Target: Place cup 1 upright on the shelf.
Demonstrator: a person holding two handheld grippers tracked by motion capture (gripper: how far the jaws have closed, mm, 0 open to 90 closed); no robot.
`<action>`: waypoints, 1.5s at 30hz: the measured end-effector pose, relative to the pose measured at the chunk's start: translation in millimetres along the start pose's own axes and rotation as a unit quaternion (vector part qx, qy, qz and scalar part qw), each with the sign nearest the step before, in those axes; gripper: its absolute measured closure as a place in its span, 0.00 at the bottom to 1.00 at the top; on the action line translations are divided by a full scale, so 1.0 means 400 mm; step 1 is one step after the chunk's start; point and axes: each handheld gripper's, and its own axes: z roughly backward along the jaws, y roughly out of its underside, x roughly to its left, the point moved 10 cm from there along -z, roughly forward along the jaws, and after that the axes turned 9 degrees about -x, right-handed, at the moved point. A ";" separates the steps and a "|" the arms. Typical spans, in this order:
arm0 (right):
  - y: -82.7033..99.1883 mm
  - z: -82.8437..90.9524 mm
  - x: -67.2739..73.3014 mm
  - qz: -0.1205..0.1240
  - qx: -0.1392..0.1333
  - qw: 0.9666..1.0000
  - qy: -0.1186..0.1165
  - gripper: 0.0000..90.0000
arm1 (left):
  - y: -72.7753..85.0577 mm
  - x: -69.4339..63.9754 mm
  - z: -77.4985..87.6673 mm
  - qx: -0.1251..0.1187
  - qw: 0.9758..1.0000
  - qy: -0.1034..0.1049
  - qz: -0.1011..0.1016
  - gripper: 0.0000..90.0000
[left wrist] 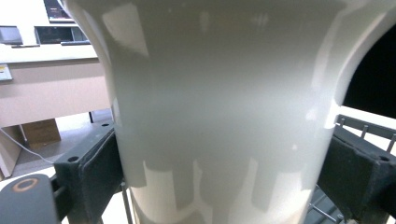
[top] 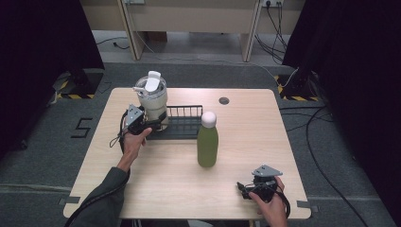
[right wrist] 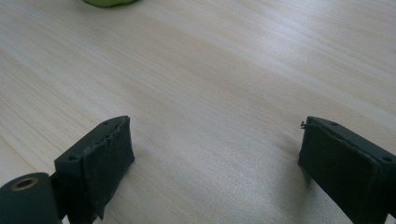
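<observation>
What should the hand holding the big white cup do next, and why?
Probably lift the white tumbler a little, straight up. The left gripper has its jaws pressed on both sides of the tumbler's lower body, which stands at the left end of the black wire rack. A straight rise would likely clear the rack's rails. The right gripper waits open over bare table.

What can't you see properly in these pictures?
- High view: the base of the white tumbler in the black wire rack is hidden by the left gripper.
- Left gripper view: the tumbler's top and bottom are cut off by the edges.
- Right gripper view: the green bottle is cut off by the top edge.
- High view: the right gripper is too small to judge.
</observation>
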 end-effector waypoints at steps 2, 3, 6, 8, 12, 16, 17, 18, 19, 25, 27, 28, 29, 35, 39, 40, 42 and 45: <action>0.000 0.000 0.000 0.000 0.000 1.000 0.000 0.11 | -0.001 -0.001 0.000 0.002 1.000 -0.001 -0.003 0.10; 0.000 0.000 0.000 -0.001 0.000 1.000 0.000 0.11 | -0.001 -0.001 0.000 0.002 1.000 -0.001 -0.002 0.10; 0.000 0.000 0.000 -0.001 0.000 1.000 0.000 0.11 | 0.000 -0.001 0.002 0.002 1.000 -0.001 -0.002 0.10; 0.000 0.000 0.000 0.000 0.000 1.000 0.000 0.11 | 0.000 -0.002 0.002 0.001 1.000 0.000 -0.003 0.10; 0.000 0.000 -0.001 0.001 -0.001 1.000 0.000 0.11 | 0.002 -0.002 0.006 -0.001 1.000 0.001 -0.005 0.11; -0.001 -0.001 -0.002 0.002 -0.001 1.000 0.000 0.11 | 0.005 -0.002 0.008 -0.004 1.000 0.001 -0.006 0.10; 0.000 0.000 0.000 -0.001 0.000 1.000 0.000 0.11 | 0.007 -0.002 0.012 -0.005 1.000 0.001 -0.005 0.11; 0.000 0.000 0.001 -0.003 0.001 1.000 0.000 0.11 | 0.009 -0.002 0.014 -0.004 1.000 0.002 -0.004 0.11; 0.000 0.000 0.001 -0.002 0.001 1.000 0.000 0.11 | 0.010 -0.002 0.016 -0.004 1.000 0.002 -0.004 0.11; -0.001 -0.001 0.000 0.000 -0.001 1.000 0.000 0.11 | 0.012 -0.004 0.032 0.002 1.000 0.001 -0.004 0.11; -0.001 -0.001 0.000 -0.001 -0.002 1.000 0.000 0.11 | 0.015 -0.005 0.039 0.008 1.000 0.000 -0.004 0.11; -0.001 -0.001 0.000 -0.001 -0.002 1.000 0.000 0.11 | 0.016 -0.004 0.043 0.010 1.000 -0.001 -0.003 0.12; 0.000 -0.001 0.001 -0.002 -0.002 1.000 0.000 0.11 | 0.015 -0.003 0.048 0.011 1.000 -0.002 -0.001 0.14; -0.001 -0.001 -0.001 0.001 -0.002 1.000 0.000 0.11 | 0.015 -0.011 0.076 0.020 1.000 0.005 -0.003 0.16; -0.001 -0.001 -0.001 0.001 -0.002 1.000 0.000 0.11 | 0.011 -0.018 0.097 0.027 1.000 0.007 0.005 0.16; -0.001 -0.001 -0.001 0.001 -0.002 1.000 0.000 0.11 | 0.009 -0.022 0.104 0.029 1.000 0.009 0.005 0.16; -0.001 -0.001 -0.001 0.001 -0.002 1.000 0.000 0.11 | 0.008 -0.026 0.111 0.032 0.999 0.011 0.005 0.16; -0.001 -0.001 -0.001 0.001 -0.002 1.000 0.000 0.11 | 0.002 -0.039 0.134 0.042 0.999 0.014 0.012 0.16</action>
